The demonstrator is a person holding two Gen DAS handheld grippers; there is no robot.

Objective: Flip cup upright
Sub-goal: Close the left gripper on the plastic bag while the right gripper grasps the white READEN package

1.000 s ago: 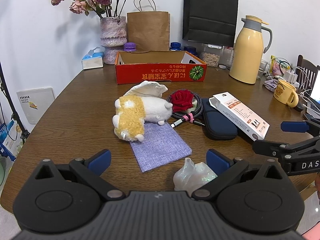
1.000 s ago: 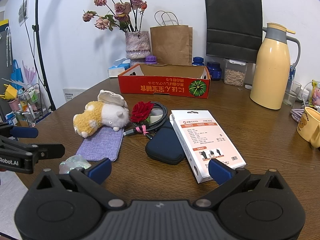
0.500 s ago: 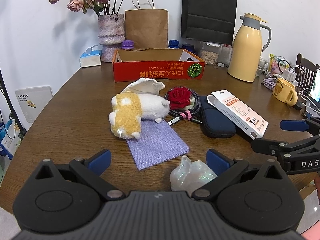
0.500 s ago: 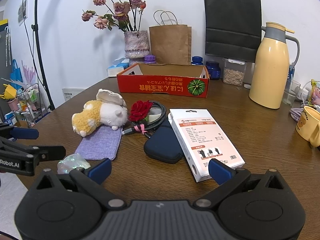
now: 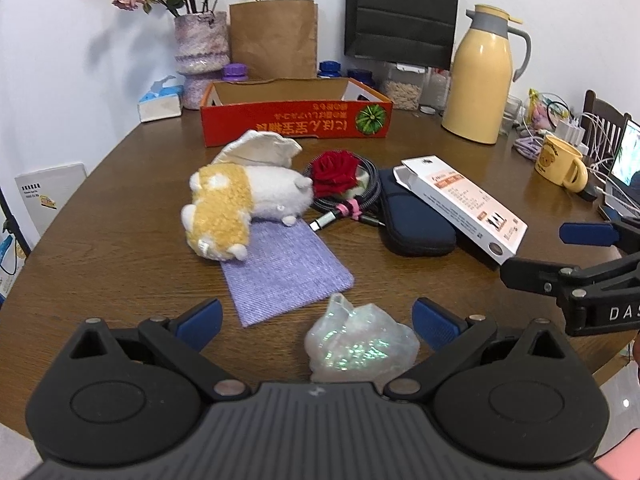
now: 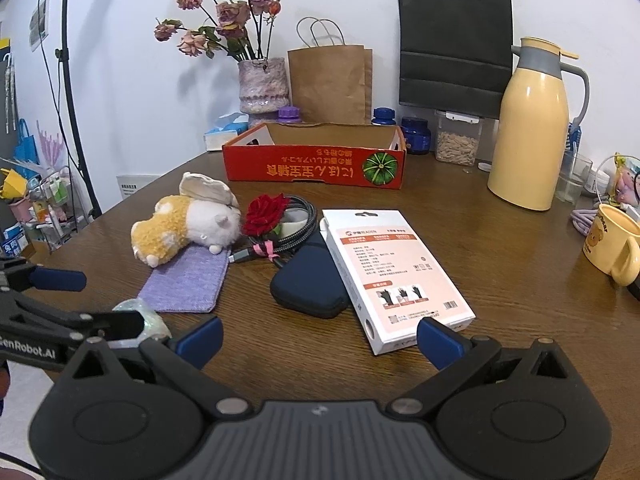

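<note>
Since a second ago the left tongs (image 5: 316,316) have crept forward and dipped toward the cup (image 5: 360,340), a crinkly iridescent thing lying on its side at the near edge of the wooden surface (image 5: 120,248), just in front of the purple cloth (image 5: 286,268). Both left and right tongs (image 6: 318,340) stand spread wide and empty, the cup lying between the left pair's blue pads. It looks thin and slick, so I'd guess a hard squeeze could crumple it or squirt it off the edge.
</note>
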